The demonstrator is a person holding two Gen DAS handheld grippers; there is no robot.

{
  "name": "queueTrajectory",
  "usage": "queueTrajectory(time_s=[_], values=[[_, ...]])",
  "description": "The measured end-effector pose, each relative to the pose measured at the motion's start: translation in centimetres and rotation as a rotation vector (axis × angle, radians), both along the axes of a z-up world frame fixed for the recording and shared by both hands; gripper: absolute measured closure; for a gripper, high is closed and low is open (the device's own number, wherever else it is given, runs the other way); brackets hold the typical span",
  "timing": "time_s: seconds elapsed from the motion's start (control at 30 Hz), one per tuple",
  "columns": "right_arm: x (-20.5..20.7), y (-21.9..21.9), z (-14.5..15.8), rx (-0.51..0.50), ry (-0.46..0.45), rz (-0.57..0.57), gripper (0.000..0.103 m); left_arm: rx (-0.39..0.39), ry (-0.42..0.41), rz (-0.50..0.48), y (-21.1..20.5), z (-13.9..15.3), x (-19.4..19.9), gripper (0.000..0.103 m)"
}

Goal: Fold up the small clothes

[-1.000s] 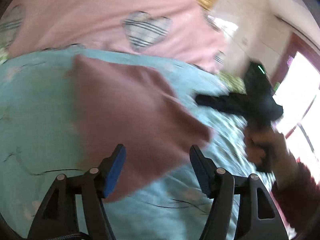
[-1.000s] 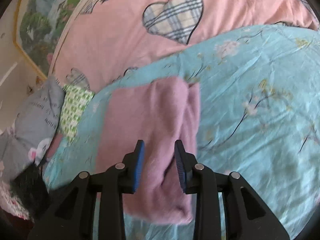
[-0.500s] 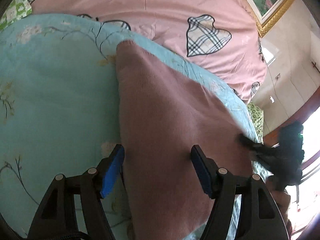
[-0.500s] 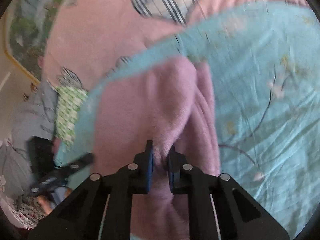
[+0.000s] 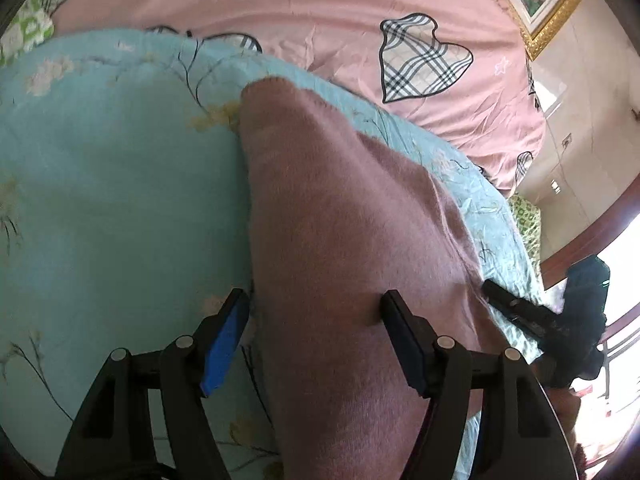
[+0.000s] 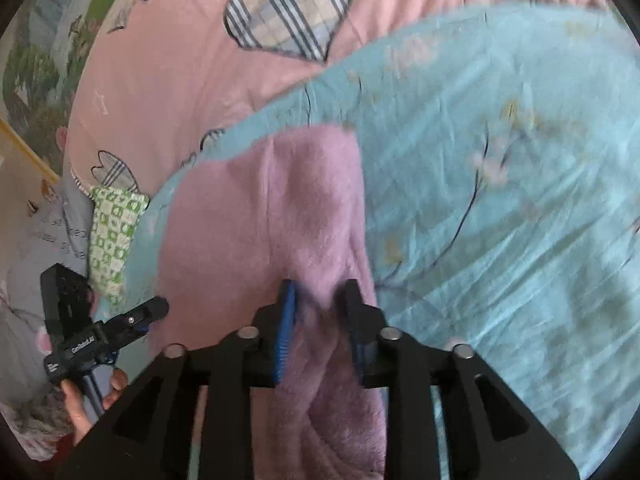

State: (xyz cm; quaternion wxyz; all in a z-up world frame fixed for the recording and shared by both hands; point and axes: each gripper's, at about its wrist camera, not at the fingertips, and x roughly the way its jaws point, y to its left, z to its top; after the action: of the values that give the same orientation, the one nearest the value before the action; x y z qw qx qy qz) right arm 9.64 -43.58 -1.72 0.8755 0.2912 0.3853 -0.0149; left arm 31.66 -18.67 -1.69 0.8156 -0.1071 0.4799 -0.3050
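While the mauve sweater (image 5: 352,264) is lying folded on the blue flowered sheet (image 5: 112,208):
Left gripper (image 5: 316,320): hanging spread wide over the sweater's edge, pinching nothing.
Right gripper (image 6: 320,312): jaws opening, a ridge of sweater bunching between them.
Around: pink quilt with plaid hearts (image 6: 180,80) lying beyond the sheet; green checked cloth (image 6: 114,236) sitting at its edge.
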Motion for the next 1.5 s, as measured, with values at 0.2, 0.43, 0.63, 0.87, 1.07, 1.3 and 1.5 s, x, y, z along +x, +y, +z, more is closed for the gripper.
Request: queueTrajectory(time_s=[0.2,0.43,0.63,0.87,1.07,1.3,1.5], values=[[3.2,-0.2,0.5,-0.041,0.012,0.038,0.03,-0.06,0.1,-0.011,0.0,-2.3,1.5,0.022],[5.3,-1.0,-3.8,0.14,0.065,0.096,0.04,-0.224,0.187,-0.104,-1.1,-5.1,2.7,0.037],[4.5,0.2,-3.1,0.238,0.058,0.106,0.069,-0.264,0.139,-0.112,0.1,-3.0,1.4,0.06],[2.5,8.0,2.7,0.282,-0.087,0.219,0.07,-0.257,0.013,-0.07,9.3,2.8,-3.1,0.061],[3.5,17.2,0.6,0.384,-0.101,0.383,0.071,-0.224,-0.013,0.007,19.3,3.2,-5.2,0.061],[5.5,23.1,-5.4,0.311,0.043,0.419,0.064,-0.229,0.136,0.132,25.1,-4.2,-4.6,0.05],[4.3,22.7,-2.6,0.214,0.048,0.369,0.053,-0.192,0.077,0.166,26.5,-1.7,-6.3,0.046]])
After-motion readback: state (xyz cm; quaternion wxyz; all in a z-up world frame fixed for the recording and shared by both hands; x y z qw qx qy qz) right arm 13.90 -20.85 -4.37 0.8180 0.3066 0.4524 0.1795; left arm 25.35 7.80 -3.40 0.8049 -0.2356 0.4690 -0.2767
